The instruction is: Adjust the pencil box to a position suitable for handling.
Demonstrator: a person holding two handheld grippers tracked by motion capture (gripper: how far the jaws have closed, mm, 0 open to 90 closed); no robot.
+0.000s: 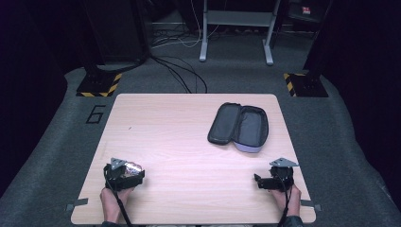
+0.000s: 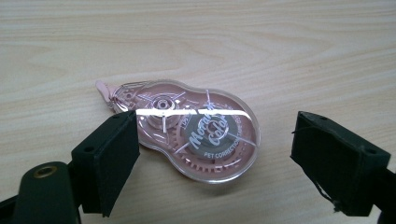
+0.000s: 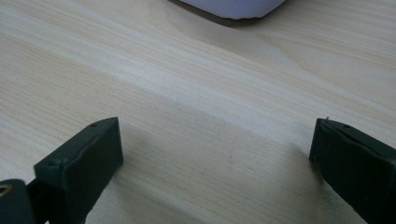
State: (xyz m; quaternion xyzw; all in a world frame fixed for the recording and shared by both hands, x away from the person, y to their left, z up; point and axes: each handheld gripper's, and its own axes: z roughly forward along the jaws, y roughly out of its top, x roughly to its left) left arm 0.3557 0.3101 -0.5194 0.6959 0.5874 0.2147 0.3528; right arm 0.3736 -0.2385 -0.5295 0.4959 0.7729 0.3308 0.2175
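A pink, clear-shelled correction tape dispenser (image 2: 196, 133) lies flat on the wooden table (image 1: 179, 142), near its front left corner. My left gripper (image 2: 217, 140) stands around it. One jaw sits right against the dispenser's narrow end, and the other is a clear gap away from its round end. In the high view the left gripper (image 1: 126, 174) rests low over the dispenser (image 1: 132, 167), with a hand behind it. My right gripper (image 1: 261, 181) is near the front right corner, open, with bare wood between its jaws (image 3: 215, 149).
An open dark zip case (image 1: 239, 126) with a pale lilac outside lies at the table's right rear; its edge (image 3: 231, 5) shows far ahead of the right gripper. Cables and stand legs (image 1: 236, 33) are on the floor beyond the table.
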